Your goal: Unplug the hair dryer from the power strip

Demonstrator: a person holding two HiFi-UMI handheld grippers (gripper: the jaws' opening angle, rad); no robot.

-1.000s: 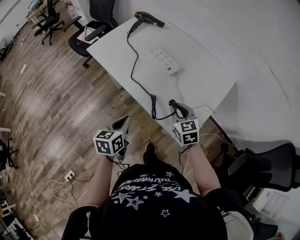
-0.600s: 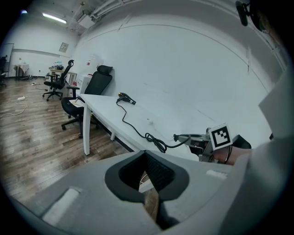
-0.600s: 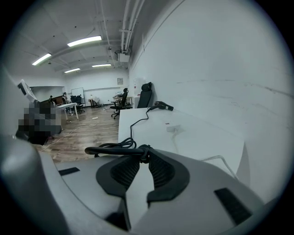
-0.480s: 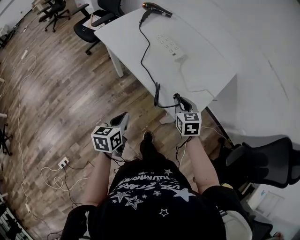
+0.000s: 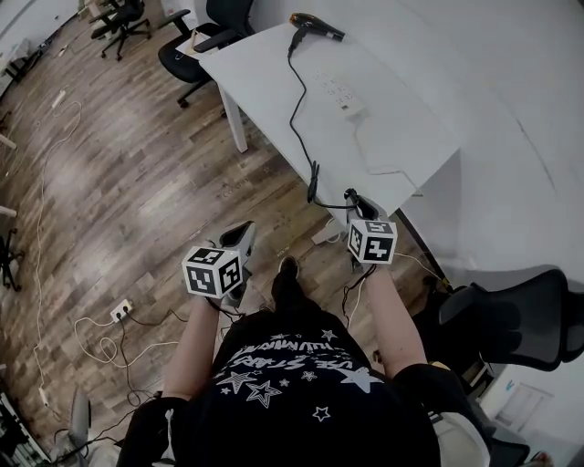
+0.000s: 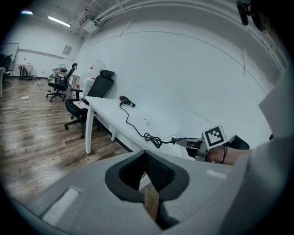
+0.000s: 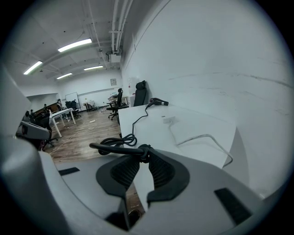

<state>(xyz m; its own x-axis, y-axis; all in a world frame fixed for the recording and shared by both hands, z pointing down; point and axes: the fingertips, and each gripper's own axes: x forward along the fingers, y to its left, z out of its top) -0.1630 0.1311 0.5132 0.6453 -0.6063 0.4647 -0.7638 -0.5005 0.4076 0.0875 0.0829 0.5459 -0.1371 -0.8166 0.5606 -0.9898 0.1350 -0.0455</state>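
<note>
Step in hand: the unplugging itself looks done. The right gripper (image 7: 141, 153) has its jaws clenched on the plug (image 7: 143, 149), which sits pinched at the jaw tips. The black cord (image 5: 297, 128) loops off to one side of it.

The plug is held well clear of the power strip (image 5: 341, 93), just past the worktop's (image 5: 274, 73) near edge. The hair dryer (image 5: 317, 25) lies beyond the power strip at the far corner.

The left gripper (image 6: 146, 156) has its jaws closed together on nothing, well away from the power strip, over the floor.

Next move (judgement): lay the plug on the worktop short of the power strip and release it, keeping slack so the cord doesn't drag the hair dryer.
</note>
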